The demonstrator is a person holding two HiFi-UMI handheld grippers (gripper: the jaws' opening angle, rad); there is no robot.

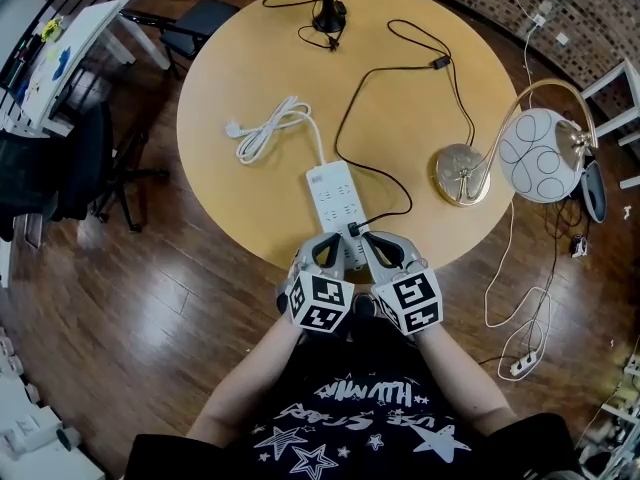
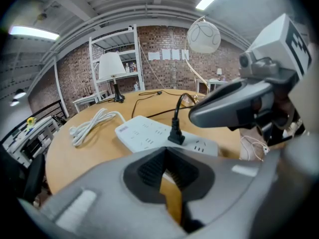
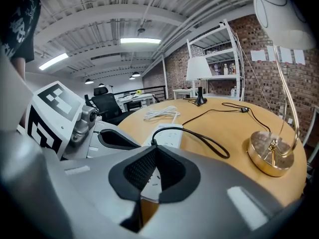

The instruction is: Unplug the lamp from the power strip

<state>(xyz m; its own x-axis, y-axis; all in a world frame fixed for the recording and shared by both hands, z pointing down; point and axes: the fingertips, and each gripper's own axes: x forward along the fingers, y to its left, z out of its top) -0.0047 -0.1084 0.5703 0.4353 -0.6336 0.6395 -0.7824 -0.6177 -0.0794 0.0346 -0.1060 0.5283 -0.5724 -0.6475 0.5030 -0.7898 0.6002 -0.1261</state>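
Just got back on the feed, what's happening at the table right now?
A person holds the left tool and right tool side by side at the near edge of the table, right by the power strip. Both are shut and empty. The black plug sits in the strip, not yet pulled.

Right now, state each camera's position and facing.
Head view: on the head, steeply down at the table; forearms, left gripper, right gripper.
Left gripper view: on that gripper, facing over the power strip toward the shaded lamp; own shut jaws, right gripper.
Right gripper view: on that gripper, facing across the table past the gold lamp base; own shut jaws, left gripper.
Shared: both gripper views show the power strip, black plug.
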